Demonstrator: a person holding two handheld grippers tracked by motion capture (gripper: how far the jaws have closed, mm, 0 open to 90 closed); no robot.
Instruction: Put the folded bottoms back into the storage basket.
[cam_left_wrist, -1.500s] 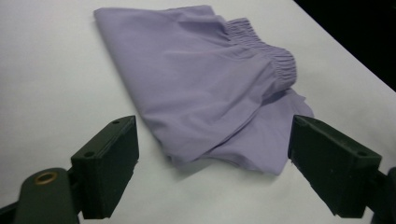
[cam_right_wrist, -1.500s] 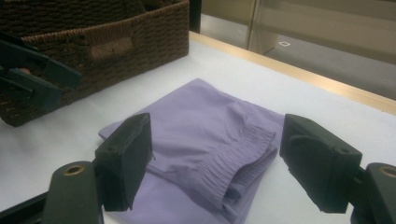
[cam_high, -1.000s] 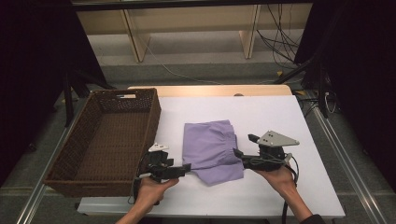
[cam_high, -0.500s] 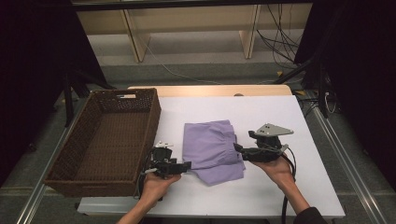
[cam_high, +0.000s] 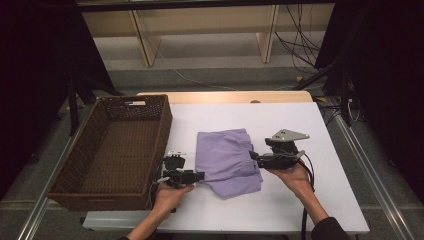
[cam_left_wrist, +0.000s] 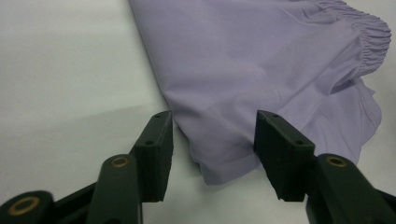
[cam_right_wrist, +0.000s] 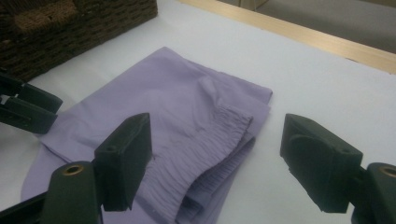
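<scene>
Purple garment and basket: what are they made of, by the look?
Purple garment: thin matte woven fabric, probably cotton or a blend; soft folds, gathered elastic band. Basket: dark brown woven wicker or rattan, possibly synthetic; the weave shows on its walls.

The table (cam_high: 300, 210) is evenly lit from above, while the surroundings are left in near darkness in the high view. Soft shadows are cast just beside the cloth (cam_left_wrist: 261, 70) and under the jaws in the left gripper view. No glare is seen. The high view is rendered soft and grainy. In both gripper views the near jaws are slightly blurred.
</scene>
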